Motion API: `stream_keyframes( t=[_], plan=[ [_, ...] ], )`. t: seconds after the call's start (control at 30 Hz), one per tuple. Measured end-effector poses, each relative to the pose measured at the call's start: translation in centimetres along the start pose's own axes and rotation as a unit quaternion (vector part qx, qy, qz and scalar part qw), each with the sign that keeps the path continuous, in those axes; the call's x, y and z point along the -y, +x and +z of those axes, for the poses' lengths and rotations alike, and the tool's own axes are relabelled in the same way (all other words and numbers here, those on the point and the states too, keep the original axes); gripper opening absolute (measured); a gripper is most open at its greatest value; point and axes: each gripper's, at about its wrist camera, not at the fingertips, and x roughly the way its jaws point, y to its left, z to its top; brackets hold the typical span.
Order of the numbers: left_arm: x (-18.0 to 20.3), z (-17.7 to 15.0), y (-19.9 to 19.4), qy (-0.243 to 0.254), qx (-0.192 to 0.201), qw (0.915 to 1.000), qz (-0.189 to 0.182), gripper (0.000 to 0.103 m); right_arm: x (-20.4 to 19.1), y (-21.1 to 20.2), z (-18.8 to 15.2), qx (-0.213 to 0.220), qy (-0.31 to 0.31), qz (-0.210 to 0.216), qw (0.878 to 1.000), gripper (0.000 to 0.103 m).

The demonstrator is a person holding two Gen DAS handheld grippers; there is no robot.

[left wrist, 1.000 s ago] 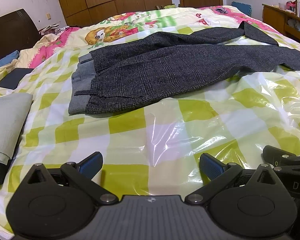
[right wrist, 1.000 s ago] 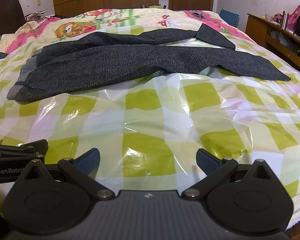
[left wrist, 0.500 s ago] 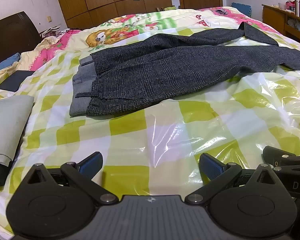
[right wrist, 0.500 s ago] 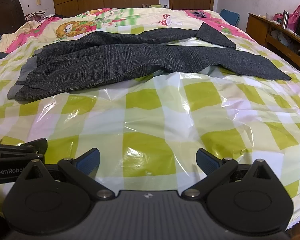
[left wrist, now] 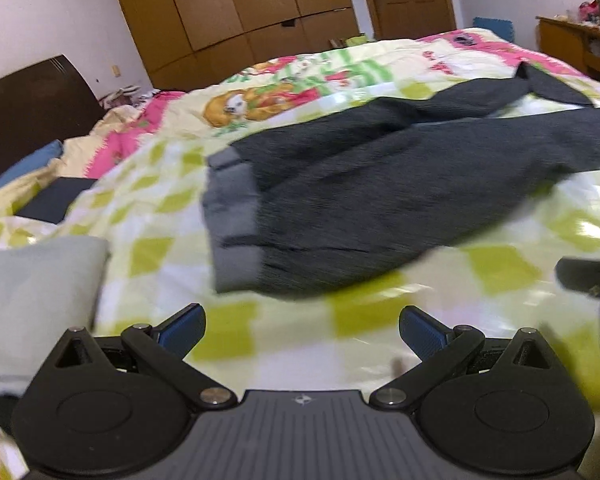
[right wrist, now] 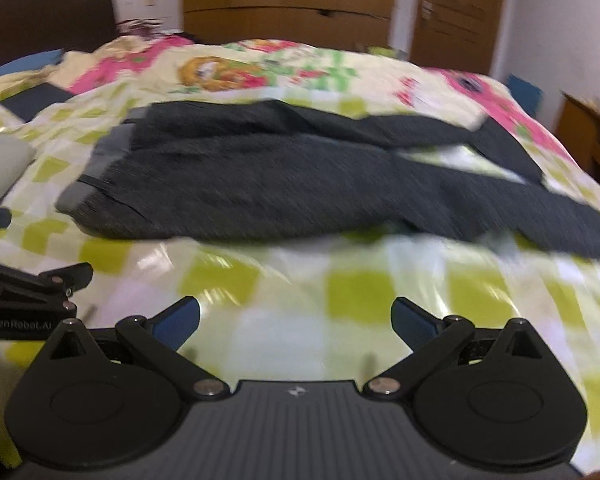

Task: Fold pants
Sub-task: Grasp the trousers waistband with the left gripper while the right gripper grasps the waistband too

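Left wrist view shows the folding not yet begun: ahead of the left gripper (left wrist: 302, 326), whose jaws are spread and hold nothing, the dark grey pants (left wrist: 400, 184) lie laid out on the plastic-covered checked bedspread (left wrist: 172, 248), lighter grey waistband (left wrist: 232, 216) on the gripper's left, legs running off to the right. A folded pale cloth (left wrist: 40, 292) sits far left. From the right wrist, the right gripper (right wrist: 296, 318) is likewise spread, pants ahead untouched. Blurred lettering on the other gripper's body (right wrist: 20, 322) probably reads "GenRobot.AI".
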Motion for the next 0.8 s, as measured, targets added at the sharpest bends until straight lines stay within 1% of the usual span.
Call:
stream_keyframes(
  t=[0.1, 0.17, 0.2, 0.23, 0.27, 0.3, 0.33, 0.4, 0.47, 0.53, 0.57, 0.6, 0.63, 0.73, 0.77, 0.8],
  plan=[
    [-1.7, 0.6, 2.2, 0.019, 0.001, 0.9997, 0.013, 0.103, -1.4, 1.9, 2.1, 0.011, -0.044, 0.025, 0.999, 0.1],
    [-2.7, 0.8, 3.5, 0.025, 0.0, 0.9997, 0.006, 0.103, -2.5, 3.5, 3.1, 0.015, -0.08, 0.045, 0.996, 0.099],
    [-3.3, 0.9, 4.3, 0.026, -0.005, 0.9996, -0.004, 0.103, -3.0, 4.2, 3.6, 0.014, -0.096, 0.052, 0.994, 0.096],
    [-3.9, 1.0, 5.0, 0.02, -0.011, 0.9996, -0.019, 0.101, -3.4, 5.0, 3.9, 0.013, -0.111, 0.06, 0.992, 0.091],
    [-4.5, 1.1, 5.7, 0.01, -0.017, 0.9991, -0.036, 0.097, -3.9, 5.8, 4.3, 0.011, -0.123, 0.07, 0.99, 0.089],
    [-5.1, 1.1, 6.3, -0.001, -0.022, 0.9984, -0.052, 0.096, -4.4, 6.4, 4.6, 0.008, -0.133, 0.082, 0.988, 0.087],
    [-5.5, 1.1, 7.0, -0.007, -0.028, 0.9974, -0.066, 0.095, -4.8, 7.0, 4.9, 0.006, -0.141, 0.095, 0.985, 0.087],
    [-5.9, 1.1, 7.8, -0.006, -0.031, 0.9962, -0.081, 0.093, -5.8, 8.1, 5.3, 0.0, -0.16, 0.115, 0.98, 0.085],
    [-5.9, 1.1, 8.3, 0.006, -0.03, 0.9958, -0.086, 0.093, -6.8, 8.8, 5.4, -0.001, -0.189, 0.134, 0.973, 0.084],
    [-6.0, 1.1, 8.6, 0.01, -0.031, 0.9946, -0.098, 0.092, -7.6, 9.1, 5.4, 0.0, -0.221, 0.144, 0.965, 0.084],
    [-6.2, 1.1, 8.6, 0.011, -0.031, 0.9937, -0.107, 0.087, -8.0, 9.1, 5.3, 0.002, -0.237, 0.151, 0.96, 0.084],
    [-6.5, 1.2, 8.7, 0.009, -0.031, 0.9927, -0.116, 0.085, -8.2, 9.2, 5.2, 0.001, -0.25, 0.159, 0.955, 0.084],
    [-6.8, 1.2, 8.7, 0.005, -0.033, 0.9927, -0.116, 0.081, -8.3, 9.2, 5.1, -0.002, -0.259, 0.166, 0.952, 0.084],
    [-7.1, 1.5, 8.7, 0.005, -0.036, 0.9921, -0.12, 0.076, -8.5, 9.4, 4.9, -0.012, -0.273, 0.188, 0.943, 0.084],
    [-7.0, 1.6, 8.8, 0.01, -0.035, 0.9921, -0.12, 0.074, -8.6, 9.7, 4.8, -0.014, -0.278, 0.187, 0.942, 0.083],
    [-7.0, 1.6, 8.7, 0.015, -0.034, 0.9921, -0.12, 0.073, -8.8, 10.0, 4.9, -0.018, -0.281, 0.186, 0.941, 0.08]
  ],
)
